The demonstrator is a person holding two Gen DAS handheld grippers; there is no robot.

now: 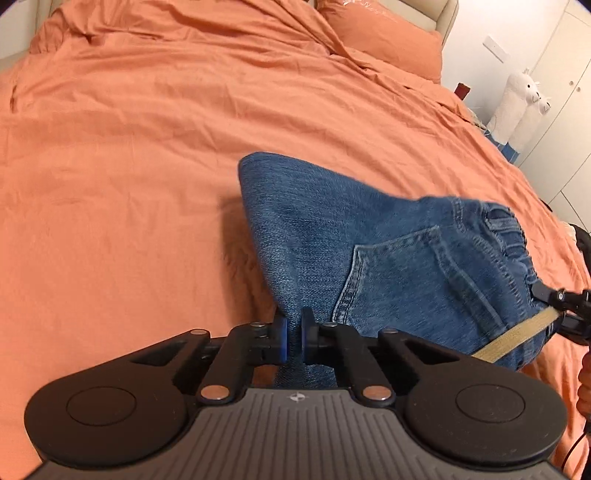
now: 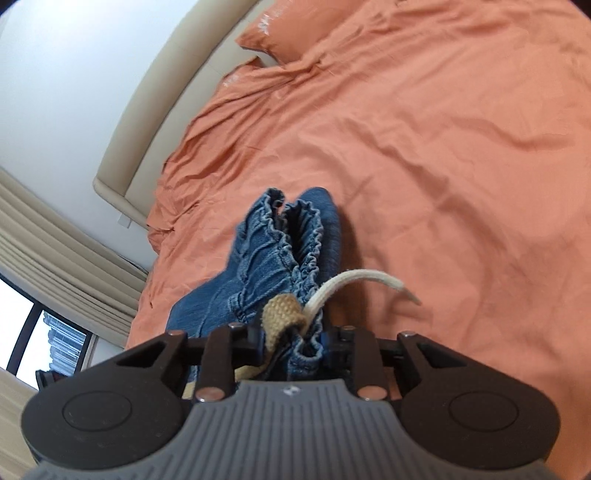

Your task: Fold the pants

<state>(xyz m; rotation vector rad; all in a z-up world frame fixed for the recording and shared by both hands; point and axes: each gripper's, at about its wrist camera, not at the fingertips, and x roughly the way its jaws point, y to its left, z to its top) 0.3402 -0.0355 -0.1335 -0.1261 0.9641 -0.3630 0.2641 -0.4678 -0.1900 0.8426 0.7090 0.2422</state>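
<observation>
Blue denim pants (image 1: 332,221) hang bunched above an orange bed cover (image 1: 129,147), back pocket facing me. My left gripper (image 1: 293,339) is shut on a fold of the denim below that pocket. At the right edge of the left wrist view, my right gripper (image 1: 546,295) holds the gathered waistband, with a beige drawstring (image 1: 517,336) trailing from it. In the right wrist view, the right gripper (image 2: 295,339) is shut on the elastic waistband of the pants (image 2: 266,251) together with a tan loop of the drawstring, whose pale end (image 2: 354,277) curls out to the right.
An orange pillow (image 1: 388,33) lies at the head of the bed by a beige headboard (image 2: 147,122). White plush toys (image 1: 517,107) and white cupboards (image 1: 565,92) stand beyond the bed's right side. Curtains (image 2: 55,240) and a window (image 2: 55,332) show on the left.
</observation>
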